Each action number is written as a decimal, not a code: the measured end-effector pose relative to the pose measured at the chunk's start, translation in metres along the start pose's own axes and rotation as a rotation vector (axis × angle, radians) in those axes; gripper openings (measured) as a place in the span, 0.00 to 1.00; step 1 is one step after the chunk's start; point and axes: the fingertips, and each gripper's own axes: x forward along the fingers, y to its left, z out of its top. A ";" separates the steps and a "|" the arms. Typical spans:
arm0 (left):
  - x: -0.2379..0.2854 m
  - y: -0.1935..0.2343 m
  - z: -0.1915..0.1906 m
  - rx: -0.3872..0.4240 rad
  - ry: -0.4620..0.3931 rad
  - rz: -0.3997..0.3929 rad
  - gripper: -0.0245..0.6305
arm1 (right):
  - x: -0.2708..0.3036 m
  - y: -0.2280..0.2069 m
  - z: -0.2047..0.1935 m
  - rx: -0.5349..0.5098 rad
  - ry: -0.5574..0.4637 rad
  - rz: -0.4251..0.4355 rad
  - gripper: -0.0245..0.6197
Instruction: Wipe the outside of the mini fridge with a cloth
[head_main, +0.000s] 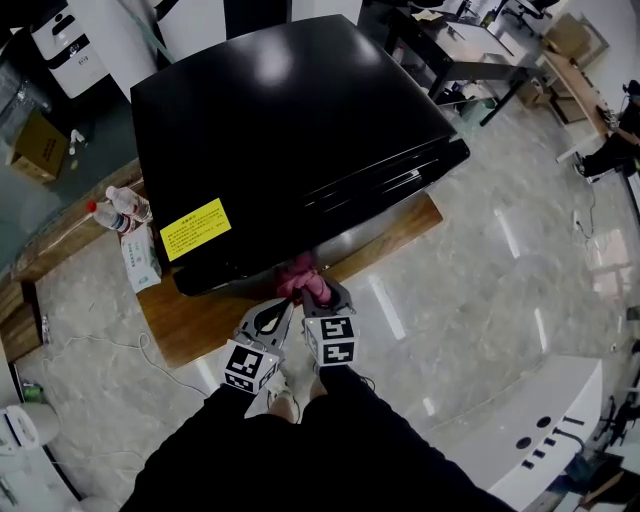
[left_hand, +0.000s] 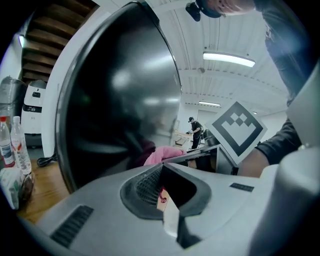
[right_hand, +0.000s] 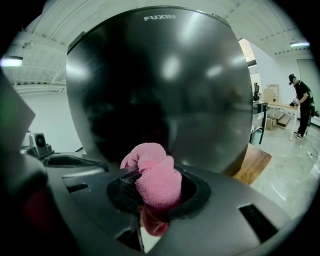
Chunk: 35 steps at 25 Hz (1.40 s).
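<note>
The black mini fridge (head_main: 290, 130) stands on a low wooden platform (head_main: 200, 320), seen from above, with a yellow label (head_main: 195, 228) on its top. Its glossy front (right_hand: 160, 85) fills the right gripper view. My right gripper (head_main: 322, 297) is shut on a bunched pink cloth (right_hand: 152, 175), held close to the lower front of the fridge; the cloth (head_main: 303, 277) shows under the fridge's front edge. Just to its left, my left gripper (head_main: 283, 308) is shut with nothing held. From the left gripper view the fridge (left_hand: 120, 100) curves past and the cloth (left_hand: 162, 154) peeks beyond my left gripper (left_hand: 162, 169).
Two water bottles (head_main: 120, 208) and a small packet (head_main: 142, 258) sit on the platform left of the fridge. A cardboard box (head_main: 38, 145) lies further left, a white cable (head_main: 100, 345) trails on the floor, desks (head_main: 470, 60) stand back right, a white counter (head_main: 530, 430) at lower right.
</note>
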 end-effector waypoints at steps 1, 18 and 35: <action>0.007 -0.003 0.001 -0.003 0.001 -0.006 0.05 | 0.000 -0.009 0.001 0.001 0.000 -0.006 0.19; 0.146 -0.059 0.023 0.004 0.029 -0.065 0.05 | 0.004 -0.170 0.018 0.063 0.026 -0.081 0.19; 0.243 -0.095 0.041 -0.006 0.036 -0.083 0.05 | 0.022 -0.298 0.023 0.109 0.076 -0.127 0.19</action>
